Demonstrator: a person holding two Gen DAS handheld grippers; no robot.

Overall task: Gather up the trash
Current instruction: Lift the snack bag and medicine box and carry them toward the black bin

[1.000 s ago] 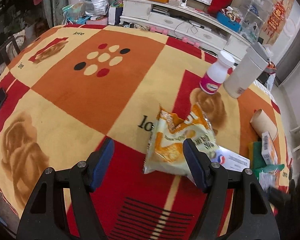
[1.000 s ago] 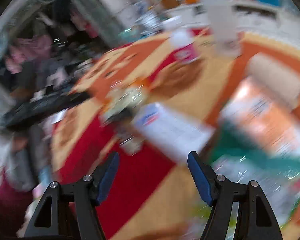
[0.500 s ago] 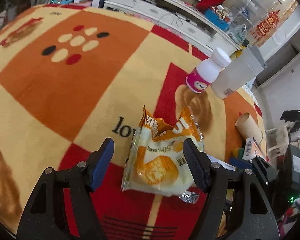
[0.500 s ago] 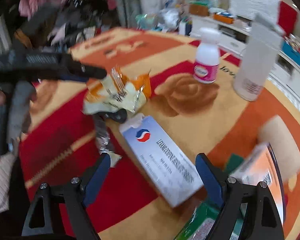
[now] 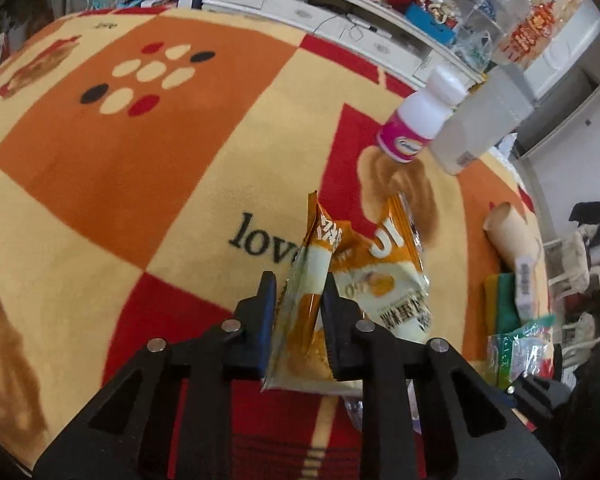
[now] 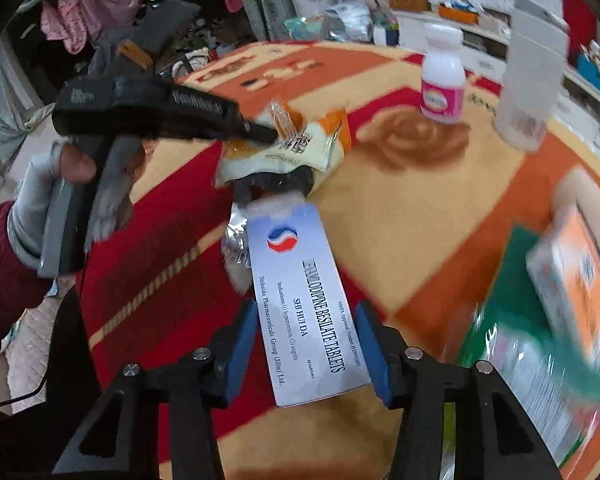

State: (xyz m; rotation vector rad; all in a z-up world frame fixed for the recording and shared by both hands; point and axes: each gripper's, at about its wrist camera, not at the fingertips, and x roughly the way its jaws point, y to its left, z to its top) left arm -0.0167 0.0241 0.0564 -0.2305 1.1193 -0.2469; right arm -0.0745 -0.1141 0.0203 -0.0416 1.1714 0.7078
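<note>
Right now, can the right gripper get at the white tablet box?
Probably yes. The right gripper already straddles the near end of the tablet box, its jaws just closing, nothing between. The left gripper is busy pinching the snack wrapper further off.

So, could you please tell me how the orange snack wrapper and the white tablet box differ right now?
The orange snack wrapper is crumpled, soft foil; the white tablet box is a flat, stiff carton. The wrapper is pinched shut in the left hand-held gripper, whose jaws have just closed; the box lies between the pads of the right hand-held gripper, which have been closing but do not yet press it. Both rest on the patterned tablecloth.
</note>
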